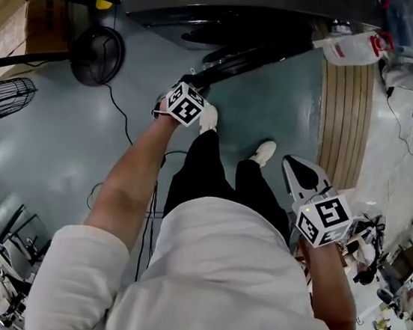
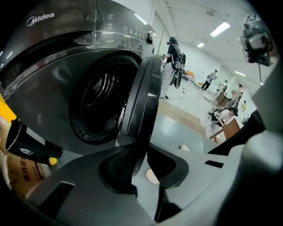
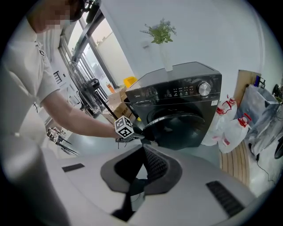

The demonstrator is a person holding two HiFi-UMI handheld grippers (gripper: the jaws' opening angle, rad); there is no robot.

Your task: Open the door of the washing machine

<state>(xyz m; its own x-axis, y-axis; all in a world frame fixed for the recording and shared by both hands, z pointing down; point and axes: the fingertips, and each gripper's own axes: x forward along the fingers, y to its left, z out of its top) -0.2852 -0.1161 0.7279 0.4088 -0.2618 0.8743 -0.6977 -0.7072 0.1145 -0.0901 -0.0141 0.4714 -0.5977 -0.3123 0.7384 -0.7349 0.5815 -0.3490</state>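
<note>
The washer point(image 1: 235, 6) stands at twelve o'clock in the head view, dark grey and glossy. Its door point(image 2: 142, 97), round and black, hangs partly ajar, hinged toward one o'clock with its free edge near twelve. The left gripper point(image 2: 141, 153) clamps that edge, so I judge the swing is in hand. The next move calls for a wider pull along the door's arc. The right gripper point(image 3: 143, 152), at three o'clock, is closed on nothing.

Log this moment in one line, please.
Dark round washing machine door partly open | left gripper jaws gripping its rim | right gripper jaws together, holding nothing
</note>
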